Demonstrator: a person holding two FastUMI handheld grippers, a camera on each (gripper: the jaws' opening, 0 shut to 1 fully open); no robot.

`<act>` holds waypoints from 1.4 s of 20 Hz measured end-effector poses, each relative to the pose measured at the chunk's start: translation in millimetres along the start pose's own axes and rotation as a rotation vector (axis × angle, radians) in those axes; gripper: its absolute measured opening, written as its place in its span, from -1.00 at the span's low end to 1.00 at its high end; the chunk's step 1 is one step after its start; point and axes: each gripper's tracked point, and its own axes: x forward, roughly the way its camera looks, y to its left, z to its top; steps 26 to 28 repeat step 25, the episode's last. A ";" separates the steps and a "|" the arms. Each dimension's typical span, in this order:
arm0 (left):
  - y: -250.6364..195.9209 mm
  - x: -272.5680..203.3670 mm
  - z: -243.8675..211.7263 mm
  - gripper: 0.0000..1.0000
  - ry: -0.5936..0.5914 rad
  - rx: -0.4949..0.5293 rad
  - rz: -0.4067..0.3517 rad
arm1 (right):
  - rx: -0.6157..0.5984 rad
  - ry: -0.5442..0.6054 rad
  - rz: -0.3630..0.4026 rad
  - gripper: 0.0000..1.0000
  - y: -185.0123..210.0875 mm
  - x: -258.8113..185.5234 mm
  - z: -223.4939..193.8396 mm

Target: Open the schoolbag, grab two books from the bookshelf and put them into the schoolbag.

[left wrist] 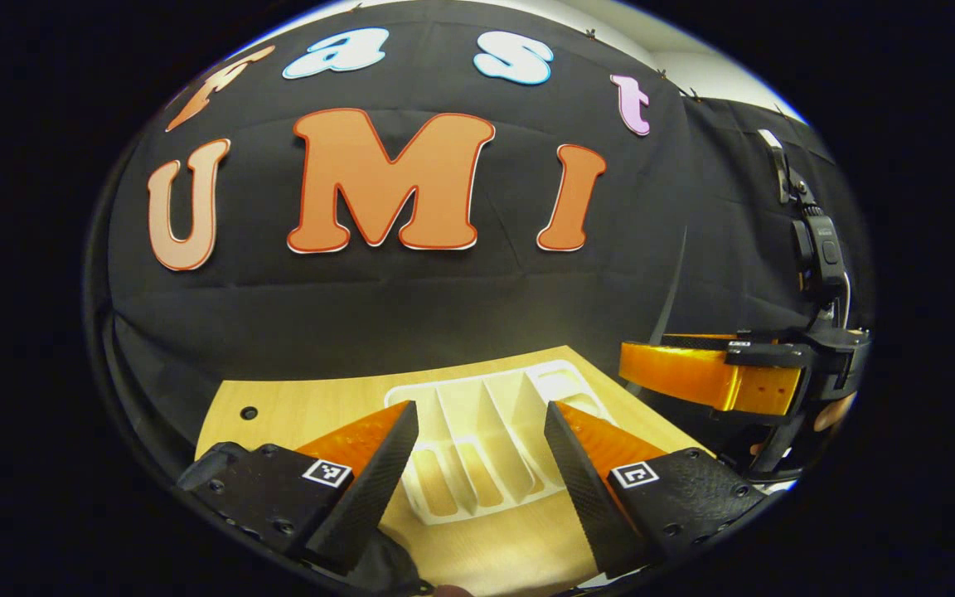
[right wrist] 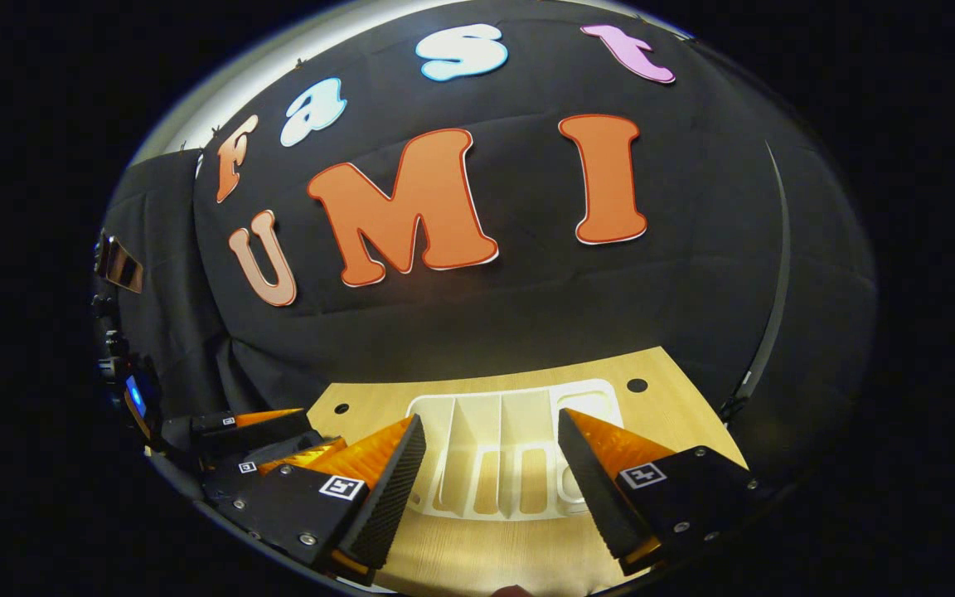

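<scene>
From where I sit, the biggest thing in both views is the black wall (left wrist: pixel 444 298), draped behind everything and taking the whole upper half.

Below it comes the counter (left wrist: pixel 295 406), pale wood, with a small dark hole near its far edge at about 10 o'clock in the left gripper view. In the right gripper view I see the same counter (right wrist: pixel 676 414) with a hole at 10 o'clock and another at 2 o'clock.

On the counter lies the rack (left wrist: pixel 477 431), a white slotted bookshelf piece flat on the wood with upright dividers (I can make out no books in its slots). In the left gripper view it sits dead ahead, at 12 o'clock from my left claw (left wrist: pixel 482 439), and shows between its fingers. In the right gripper view the rack (right wrist: pixel 502 439) likewise shows straight ahead between the fingers of my right claw (right wrist: pixel 490 452).

My left claw is spread wide with nothing in it, held above the near edge of the rack. My right claw is spread the same way and also holds nothing.

In the left gripper view the right claw (left wrist: pixel 710 373) appears at 3 o'clock, off the counter's right side, seen side-on with a bit of hand behind it. In the right gripper view the left claw (right wrist: pixel 266 435) sits low at 9 o'clock, just beside my right claw's near finger.

A dark fold of fabric (left wrist: pixel 382 568) pokes up at 6 o'clock in the left gripper view; I cannot tell whether it is the schoolbag.
</scene>
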 end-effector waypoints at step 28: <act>43.0 -23.3 35.0 0.91 -0.300 0.122 0.265 | -0.111 -0.274 -0.106 0.91 -3.6 -27.6 20.7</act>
